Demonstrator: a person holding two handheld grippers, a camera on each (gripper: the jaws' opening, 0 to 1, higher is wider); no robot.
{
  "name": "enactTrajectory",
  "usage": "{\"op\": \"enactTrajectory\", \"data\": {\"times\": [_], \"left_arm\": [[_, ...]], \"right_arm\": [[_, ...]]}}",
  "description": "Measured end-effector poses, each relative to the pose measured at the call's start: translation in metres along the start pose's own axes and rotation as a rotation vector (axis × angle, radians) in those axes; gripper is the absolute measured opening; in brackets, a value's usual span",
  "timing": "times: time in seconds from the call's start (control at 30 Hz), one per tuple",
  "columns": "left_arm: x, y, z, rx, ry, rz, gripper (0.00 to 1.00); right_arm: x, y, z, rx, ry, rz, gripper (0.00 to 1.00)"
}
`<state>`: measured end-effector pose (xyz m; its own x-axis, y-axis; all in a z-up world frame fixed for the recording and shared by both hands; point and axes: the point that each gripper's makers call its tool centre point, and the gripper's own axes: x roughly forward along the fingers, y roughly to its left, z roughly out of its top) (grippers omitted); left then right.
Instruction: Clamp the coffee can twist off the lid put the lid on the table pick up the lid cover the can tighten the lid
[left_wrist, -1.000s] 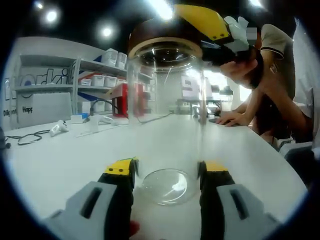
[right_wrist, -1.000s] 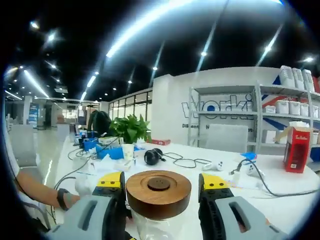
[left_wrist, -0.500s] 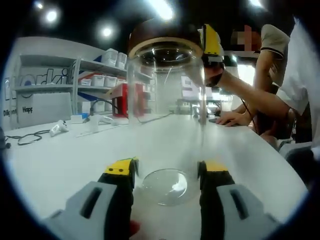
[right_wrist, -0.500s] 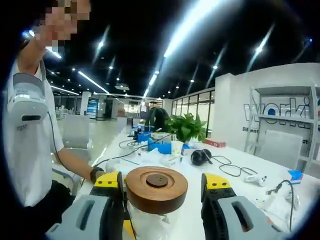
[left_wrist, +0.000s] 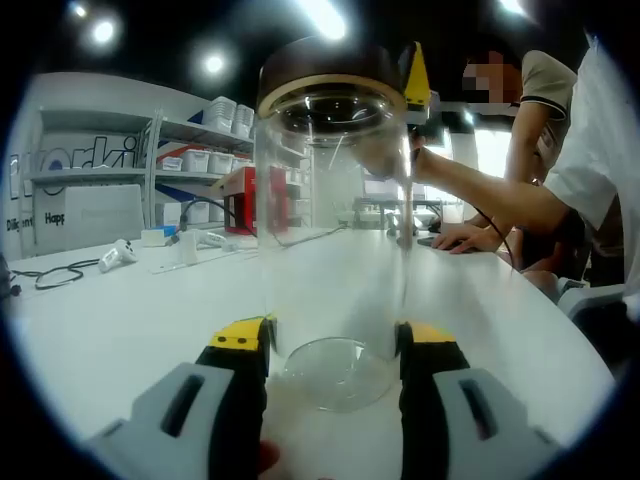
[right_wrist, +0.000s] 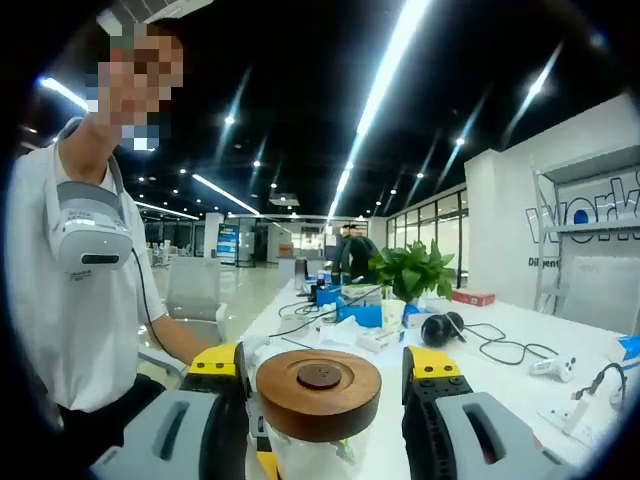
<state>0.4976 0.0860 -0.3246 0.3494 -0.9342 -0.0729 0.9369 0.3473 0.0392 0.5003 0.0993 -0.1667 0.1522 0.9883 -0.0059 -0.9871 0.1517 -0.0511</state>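
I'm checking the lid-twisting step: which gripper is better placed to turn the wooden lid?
Right. The right gripper has its jaws on either side of the wooden lid. The left gripper sits low, bracing the glass can near the white table.

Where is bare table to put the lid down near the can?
Bare white table lies left of the can, up to the cable, and right of it toward the person's resting hand. The far end near the plant is crowded.
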Motion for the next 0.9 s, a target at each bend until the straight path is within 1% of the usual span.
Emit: {"op": "enactTrajectory", "data": {"times": [0.23,0.47,0.67,0.8,0.9], "left_arm": [[0.0,0.0,0.0,0.0,0.0,-0.001,0.42],[0.0,0.002,0.0,-0.001,0.0,0.0,0.42],[0.0,0.001,0.0,-0.001,-0.001,-0.003,0.42],[0.0,0.001,0.0,-0.002,0.0,-0.002,0.42],[0.0,0.001,0.0,-0.001,0.0,-0.002,0.42]], "right_arm": [[0.007,0.004,-0.011,0.003,0.037,0.009,0.58],[0.01,0.002,-0.014,0.017,0.032,0.019,0.56],[0.013,0.009,-0.02,0.033,0.048,0.039,0.54],[0.013,0.003,-0.022,0.047,0.046,0.024,0.52],[0.015,0.006,-0.021,0.05,0.038,0.029,0.52]]}}
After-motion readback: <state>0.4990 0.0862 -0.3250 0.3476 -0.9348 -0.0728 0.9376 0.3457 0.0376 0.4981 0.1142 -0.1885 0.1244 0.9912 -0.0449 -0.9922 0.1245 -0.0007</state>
